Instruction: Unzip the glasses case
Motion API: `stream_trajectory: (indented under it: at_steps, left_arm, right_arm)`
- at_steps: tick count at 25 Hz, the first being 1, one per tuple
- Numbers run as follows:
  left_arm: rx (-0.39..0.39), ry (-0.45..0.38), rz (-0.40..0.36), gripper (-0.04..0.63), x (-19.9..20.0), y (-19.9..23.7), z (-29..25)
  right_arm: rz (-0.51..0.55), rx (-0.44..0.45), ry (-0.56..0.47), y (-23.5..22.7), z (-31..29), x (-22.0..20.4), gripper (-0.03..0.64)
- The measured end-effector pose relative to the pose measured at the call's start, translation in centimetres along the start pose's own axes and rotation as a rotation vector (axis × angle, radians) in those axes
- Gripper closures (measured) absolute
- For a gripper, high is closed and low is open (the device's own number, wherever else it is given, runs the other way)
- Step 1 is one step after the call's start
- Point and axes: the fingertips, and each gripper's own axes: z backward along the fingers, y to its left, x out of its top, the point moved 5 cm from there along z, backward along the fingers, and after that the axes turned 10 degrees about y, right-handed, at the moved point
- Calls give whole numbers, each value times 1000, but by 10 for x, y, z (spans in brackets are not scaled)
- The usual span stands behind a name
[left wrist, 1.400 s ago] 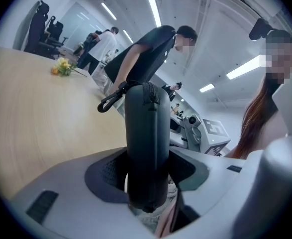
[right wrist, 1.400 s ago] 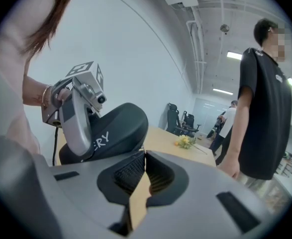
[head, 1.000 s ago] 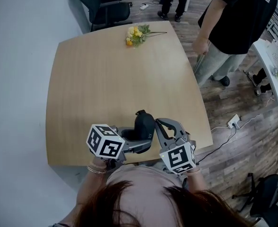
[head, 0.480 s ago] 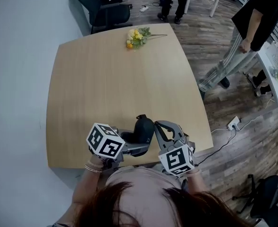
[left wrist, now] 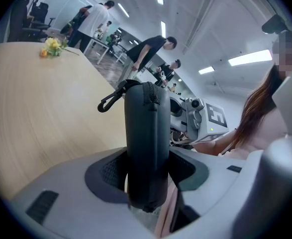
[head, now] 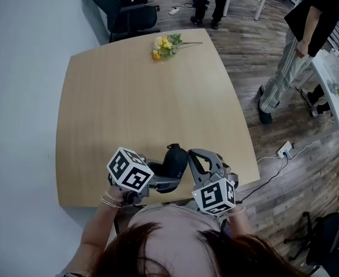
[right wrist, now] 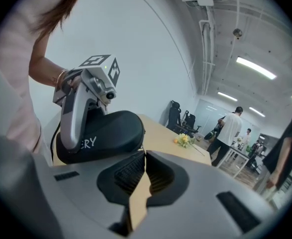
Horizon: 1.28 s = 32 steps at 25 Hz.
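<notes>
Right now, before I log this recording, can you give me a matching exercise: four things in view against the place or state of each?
Things:
1. glasses case
2. flowers
3. left hand-held gripper
4. right hand-held gripper

Place or state:
A. lying at the far edge of the table
B. jaws together, nothing seen between them
C. black, with a clip at one end
D. closed on the glasses case

Pairs: 1-C, 2-A, 3-D, 4-B
</notes>
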Motion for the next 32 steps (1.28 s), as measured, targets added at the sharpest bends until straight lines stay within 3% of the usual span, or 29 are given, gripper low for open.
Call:
stream_trajectory:
  at_steps: [32]
  left_arm:
    - [7,299,-32,366,-15,16,-19]
  right_arm:
    - [174,4,81,10,-9,-14,600]
